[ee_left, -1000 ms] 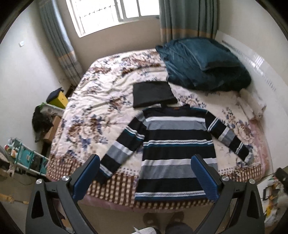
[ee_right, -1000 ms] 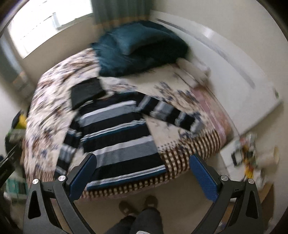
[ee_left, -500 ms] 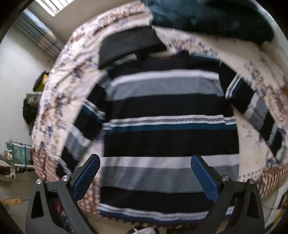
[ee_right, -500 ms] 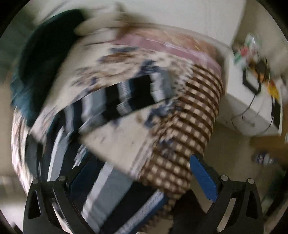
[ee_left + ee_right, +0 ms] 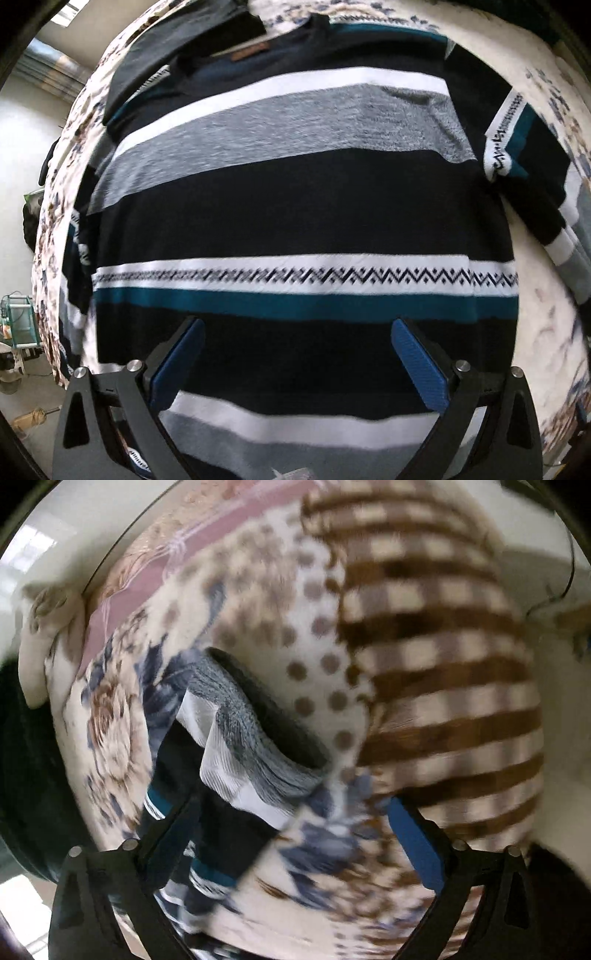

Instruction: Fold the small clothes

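Observation:
A striped sweater in black, grey, white and teal lies flat on the floral bedspread, collar at the far end. My left gripper is open, close above the sweater's body near its lower black band. My right gripper is open, close above the end of the sweater's right sleeve, whose grey cuff lies near the bed's edge. The blue pads hold nothing.
A folded dark garment lies just beyond the sweater's collar. The brown checked border of the bedspread hangs over the bed's edge to the right of the cuff. A shelf with clutter stands on the floor at left.
Both grippers have dropped from high above the bed to close over the sweater. The left came down over its body, the right swung over to the right sleeve cuff.

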`<state>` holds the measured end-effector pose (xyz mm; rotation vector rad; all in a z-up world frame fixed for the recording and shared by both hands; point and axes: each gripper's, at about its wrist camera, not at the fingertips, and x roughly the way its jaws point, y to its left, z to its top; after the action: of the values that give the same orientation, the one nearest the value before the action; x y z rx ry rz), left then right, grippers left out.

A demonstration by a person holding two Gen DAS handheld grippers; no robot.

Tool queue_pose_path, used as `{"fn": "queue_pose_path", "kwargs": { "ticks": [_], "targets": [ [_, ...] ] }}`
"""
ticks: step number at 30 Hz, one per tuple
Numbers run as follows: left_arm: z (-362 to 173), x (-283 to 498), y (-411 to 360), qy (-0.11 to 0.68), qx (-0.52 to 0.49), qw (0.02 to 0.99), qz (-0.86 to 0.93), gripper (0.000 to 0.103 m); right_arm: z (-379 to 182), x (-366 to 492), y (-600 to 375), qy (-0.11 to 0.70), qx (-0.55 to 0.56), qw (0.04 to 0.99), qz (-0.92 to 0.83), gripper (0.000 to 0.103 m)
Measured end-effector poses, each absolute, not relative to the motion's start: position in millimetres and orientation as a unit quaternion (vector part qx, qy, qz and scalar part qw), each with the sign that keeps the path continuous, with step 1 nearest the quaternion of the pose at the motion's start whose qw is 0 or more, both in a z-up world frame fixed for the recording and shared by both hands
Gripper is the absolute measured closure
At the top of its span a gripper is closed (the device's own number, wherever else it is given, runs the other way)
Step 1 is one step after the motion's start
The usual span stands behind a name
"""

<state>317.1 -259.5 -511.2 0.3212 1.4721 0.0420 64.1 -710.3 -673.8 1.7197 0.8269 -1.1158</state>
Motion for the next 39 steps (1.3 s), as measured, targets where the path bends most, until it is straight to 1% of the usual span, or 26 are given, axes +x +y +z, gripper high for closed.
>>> {"fn": "queue_pose_path", "kwargs": {
  "ticks": [2,3,4,5,7,8,12,17,20,22,23,24,25,27,28,30,36,39],
  "targets": [
    [-518.3,321.9,-259.0,0.671,0.142,0.727,0.024,0.000,-678.8,73.3,-708.4,0.312,0.694,0.457,-0.461,0.013],
    [-521.0,325.0,-259.5,0.671,0.140,0.728,0.026,0.000,-679.1,78.9,-709.3,0.305,0.688,0.462,-0.468,0.023],
    [-523.6,327.2,-257.7,0.672,0.138,0.727,0.030,0.000,-678.2,84.5,-709.7,0.299,0.683,0.469,-0.473,0.041],
    [-526.3,330.2,-255.3,0.673,0.137,0.726,0.034,0.000,-676.2,92.4,-710.9,0.300,0.673,0.477,-0.479,0.051],
    [-530.0,336.7,-250.1,0.671,0.137,0.728,0.041,0.000,-668.3,110.3,-715.4,0.310,0.646,0.499,-0.488,0.087],
    [-531.2,340.2,-246.1,0.668,0.139,0.730,0.046,0.000,-663.2,118.7,-717.9,0.316,0.633,0.511,-0.488,0.091],
    [-531.6,354.2,-225.7,0.657,0.133,0.740,0.056,0.000,-619.3,168.2,-723.7,0.347,0.557,0.585,-0.476,0.092],
    [-520.1,364.8,-187.6,0.652,0.106,0.748,0.067,0.000,-543.0,256.8,-694.2,0.375,0.464,0.691,-0.408,0.093],
    [-508.3,370.5,-153.9,0.649,0.081,0.752,0.079,0.000,-499.0,332.3,-645.8,0.391,0.414,0.750,-0.337,0.093],
    [-498.9,375.4,-125.2,0.646,0.061,0.756,0.090,0.000,-480.0,370.9,-606.5,0.401,0.387,0.778,-0.289,0.093],
    [-493.1,377.4,-107.2,0.642,0.050,0.759,0.097,0.000,-470.5,404.4,-575.6,0.410,0.370,0.794,-0.254,0.093],
    [-487.3,378.6,-90.2,0.638,0.037,0.763,0.101,0.000,-467.0,415.9,-550.0,0.417,0.361,0.802,-0.229,0.093],
    [-481.2,380.6,-70.9,0.632,0.024,0.767,0.106,0.000,-464.2,445.2,-516.7,0.429,0.347,0.811,-0.196,0.095],
    [-469.6,380.3,-36.9,0.620,0.005,0.775,0.122,0.000,-465.7,483.2,-454.9,0.446,0.322,0.822,-0.148,0.095],
    [-465.9,382.1,-20.7,0.615,-0.004,0.778,0.127,0.000,-471.0,508.7,-415.6,0.460,0.302,0.826,-0.120,0.095],
    [-458.0,382.6,19.7,0.605,-0.024,0.782,0.146,0.000,-485.6,533.6,-342.8,0.482,0.278,0.828,-0.075,0.095],
    [-456.4,384.0,126.2,0.602,-0.057,0.774,0.188,0.000,-564.8,599.7,-129.2,0.557,0.168,0.813,0.011,0.096],
    [-458.2,383.5,156.5,0.604,-0.063,0.770,0.198,0.000,-598.6,605.4,-59.4,0.580,0.135,0.803,0.022,0.096]
  ]
}}
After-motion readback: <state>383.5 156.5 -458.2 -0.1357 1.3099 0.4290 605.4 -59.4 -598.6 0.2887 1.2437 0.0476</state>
